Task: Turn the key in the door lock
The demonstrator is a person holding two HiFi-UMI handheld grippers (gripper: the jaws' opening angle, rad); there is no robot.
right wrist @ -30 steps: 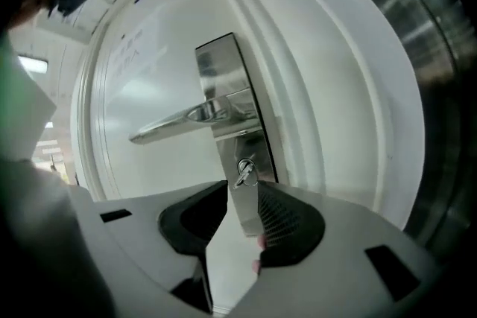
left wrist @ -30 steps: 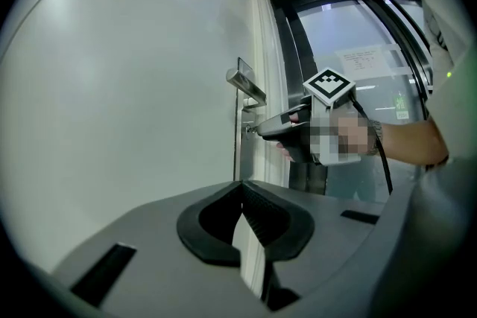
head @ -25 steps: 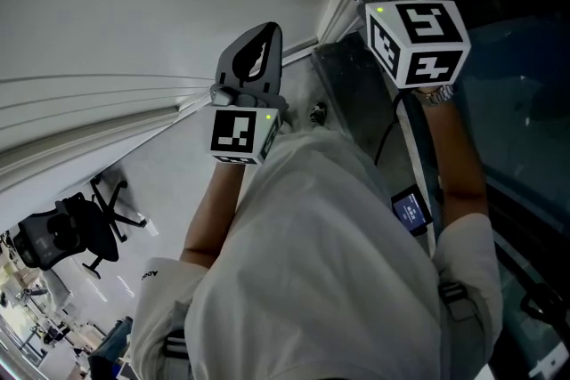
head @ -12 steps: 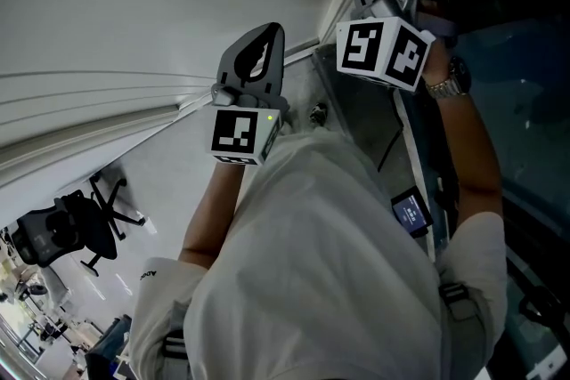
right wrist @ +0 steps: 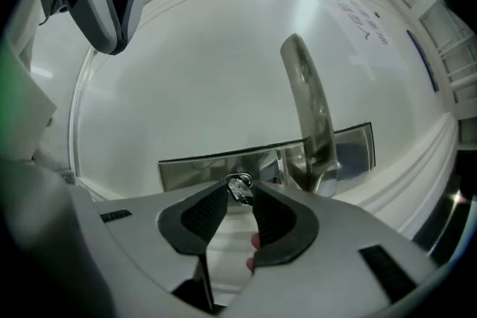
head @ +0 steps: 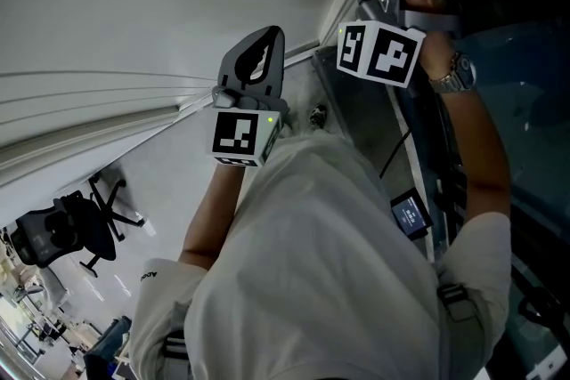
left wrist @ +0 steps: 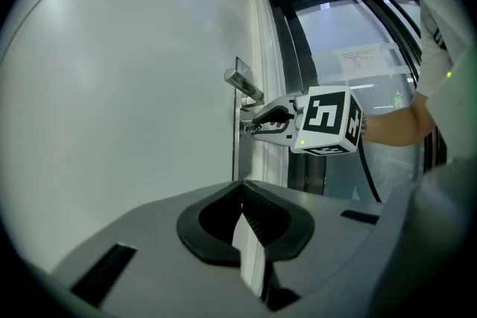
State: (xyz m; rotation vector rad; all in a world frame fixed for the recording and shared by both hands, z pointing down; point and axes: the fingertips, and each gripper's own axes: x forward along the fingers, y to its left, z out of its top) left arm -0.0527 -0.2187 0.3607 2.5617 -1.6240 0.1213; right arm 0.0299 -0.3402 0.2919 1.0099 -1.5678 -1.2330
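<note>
The key (right wrist: 240, 186) sits in the steel lock plate (right wrist: 197, 166) at lower centre of the right gripper view, just left of the lever handle (right wrist: 307, 115). The right gripper (right wrist: 240, 193) is clamped on the key's head, probably to twist it. The left gripper (left wrist: 242, 191), jaws together and empty, waits at the frame's bottom, clear of the lock. The door (right wrist: 223, 48) is plain white, and an office chair (head: 71, 231) stands lower left in the head view.

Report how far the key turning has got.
Done: the key sits in the lock plate and the right hand-held gripper is closed on it. In hand: that gripper has rolled over the last second, so the turn looks under way. Left: finishing the turn, if any remains, then letting go. The left hand-held gripper hangs shut and idle.
</note>
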